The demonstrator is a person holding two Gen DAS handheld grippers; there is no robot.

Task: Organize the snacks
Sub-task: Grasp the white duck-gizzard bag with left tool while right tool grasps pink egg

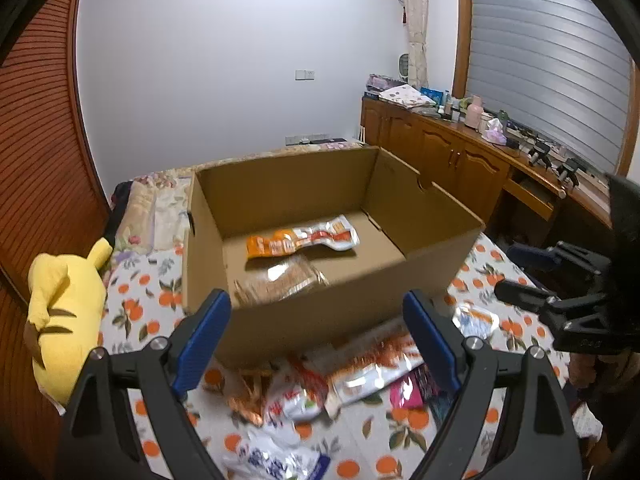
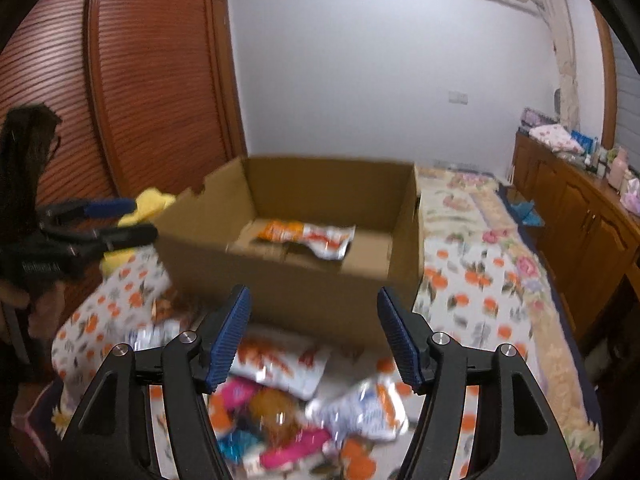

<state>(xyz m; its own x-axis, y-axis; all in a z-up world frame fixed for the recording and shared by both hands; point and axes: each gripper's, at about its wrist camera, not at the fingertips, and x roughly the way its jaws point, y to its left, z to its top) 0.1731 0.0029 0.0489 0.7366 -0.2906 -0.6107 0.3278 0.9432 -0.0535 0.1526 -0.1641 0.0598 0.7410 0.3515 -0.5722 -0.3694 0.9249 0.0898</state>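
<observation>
An open cardboard box (image 1: pixel 424 216) stands on a bed; it also shows in the right wrist view (image 2: pixel 404 200). Inside lie an orange-and-white snack packet (image 1: pixel 300 238) (image 2: pixel 308 236) and a clear packet of brown snacks (image 1: pixel 280 280), blurred. A pile of snack packets (image 1: pixel 360 364) (image 2: pixel 280 360) lies on the sheet in front of the box. My left gripper (image 1: pixel 318 320) is open and empty, above the pile at the box's near wall. My right gripper (image 2: pixel 314 316) is open and empty, above the pile.
A yellow plush toy (image 1: pixel 68 304) lies left of the box. A wooden wardrobe (image 2: pixel 132 80) stands at left. A wooden cabinet (image 1: pixel 452 148) with clutter on top runs along the right. The bed sheet (image 2: pixel 472 280) has an orange-fruit print.
</observation>
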